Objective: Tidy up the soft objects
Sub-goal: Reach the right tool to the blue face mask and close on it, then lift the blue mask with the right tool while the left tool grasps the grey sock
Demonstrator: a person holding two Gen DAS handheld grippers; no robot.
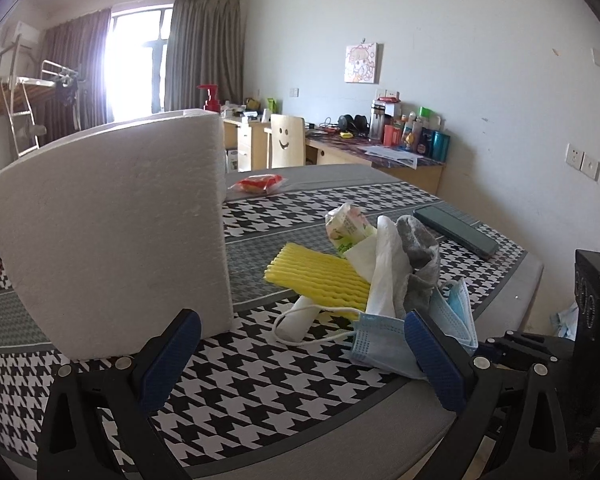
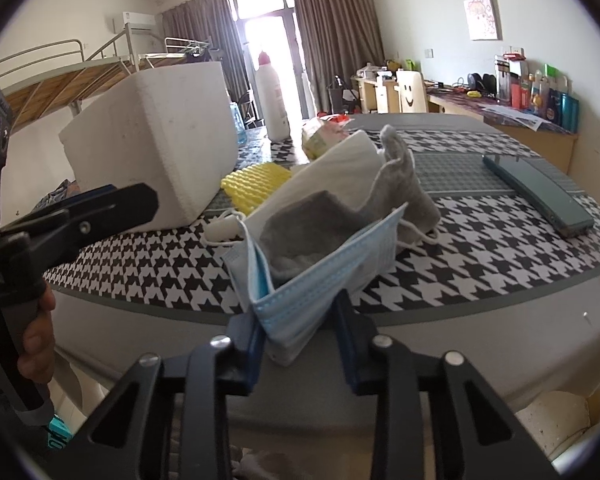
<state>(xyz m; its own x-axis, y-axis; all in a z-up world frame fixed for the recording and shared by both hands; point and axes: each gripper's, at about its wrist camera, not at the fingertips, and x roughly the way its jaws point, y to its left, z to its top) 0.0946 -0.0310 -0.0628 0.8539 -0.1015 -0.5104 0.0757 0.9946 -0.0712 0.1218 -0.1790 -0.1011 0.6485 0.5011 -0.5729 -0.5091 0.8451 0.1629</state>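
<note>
Surface: a table [image 1: 260, 364] covered with a black-and-white houndstooth cloth with grey bands.
Container: a white foam box [image 1: 112, 232] stands upright on the cloth at the left of the left wrist view, just beside the pile of soft items.
Task item, mask: a light blue pleated disposable face mask [image 2: 320, 280] lies folded at the near edge of the pile, with its white ear loops trailing on the cloth.
Task item, socks: grey fabric socks [image 2: 400, 188] sit in the pile, one tucked inside the mask's fold, one standing up behind it.
Task item, tissue: white crumpled tissue paper [image 2: 340, 164] rests against the socks.
Task item, foam net: a yellow ribbed foam sleeve [image 1: 320, 276] lies flat between the foam box and the pile.
Task item, packet: a small printed tissue packet [image 1: 346, 228] leans at the back of the pile.
Right gripper [image 2: 300, 336]: narrowed, blue pads pressed on the lower edge of the mask.
Left gripper [image 1: 300, 360]: jaws wide apart, nothing between them; the right finger lies against the mask's edge.
Other: a dark green flat phone [image 1: 456, 232] lies well apart at the right; a red-wrapped snack [image 1: 258, 183] lies behind the box.
</note>
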